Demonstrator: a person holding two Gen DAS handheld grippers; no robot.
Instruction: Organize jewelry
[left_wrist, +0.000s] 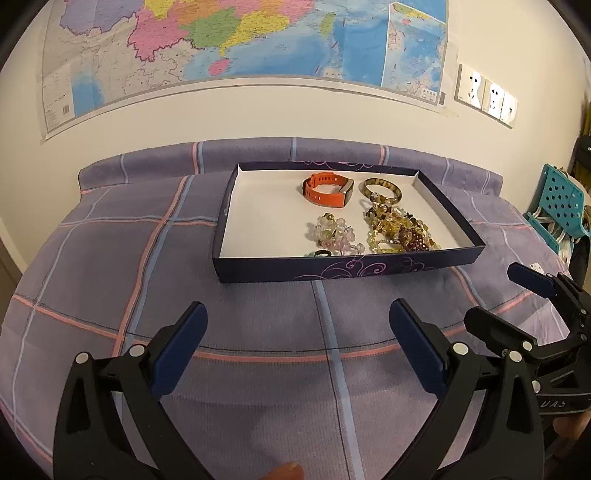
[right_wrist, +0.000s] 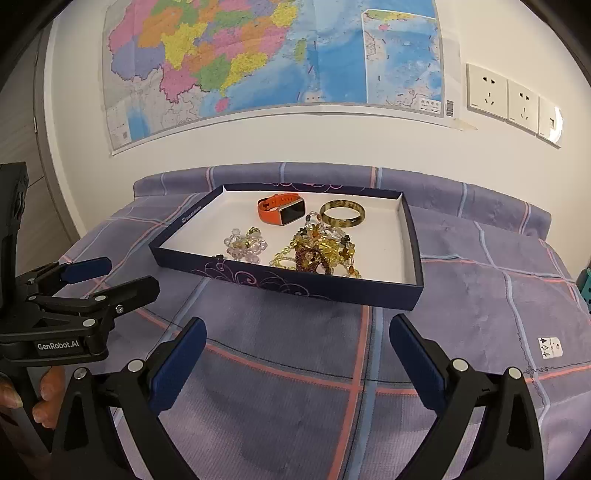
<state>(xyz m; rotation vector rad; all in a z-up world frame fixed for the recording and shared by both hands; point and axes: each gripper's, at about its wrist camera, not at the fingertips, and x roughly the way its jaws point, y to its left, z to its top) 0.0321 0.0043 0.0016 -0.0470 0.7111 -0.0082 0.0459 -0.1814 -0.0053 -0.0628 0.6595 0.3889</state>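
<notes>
A shallow dark blue tray (left_wrist: 280, 271) (right_wrist: 229, 271) with a white floor lies on the purple plaid cloth. In it are an orange smart band (left_wrist: 327, 189) (right_wrist: 280, 212), a mottled amber bangle (left_wrist: 382, 190) (right_wrist: 342, 218), a pale crystal bead bracelet (left_wrist: 334, 233) (right_wrist: 245, 243), a heap of yellow and dark red bead strands (left_wrist: 400, 230) (right_wrist: 319, 254) and a small green ring (left_wrist: 317, 253) by the front wall. My left gripper (left_wrist: 297, 325) (right_wrist: 125, 275) is open and empty, short of the tray. My right gripper (right_wrist: 298, 332) (left_wrist: 495, 295) is open and empty too, beside it.
The plaid cloth (left_wrist: 110, 258) reaches back to a white wall with a large map (right_wrist: 273, 55) and sockets (right_wrist: 513, 99). A teal perforated stool (left_wrist: 557, 199) stands at the right. A small white label (right_wrist: 550, 347) lies on the cloth. A hand (right_wrist: 44, 391) holds the left gripper.
</notes>
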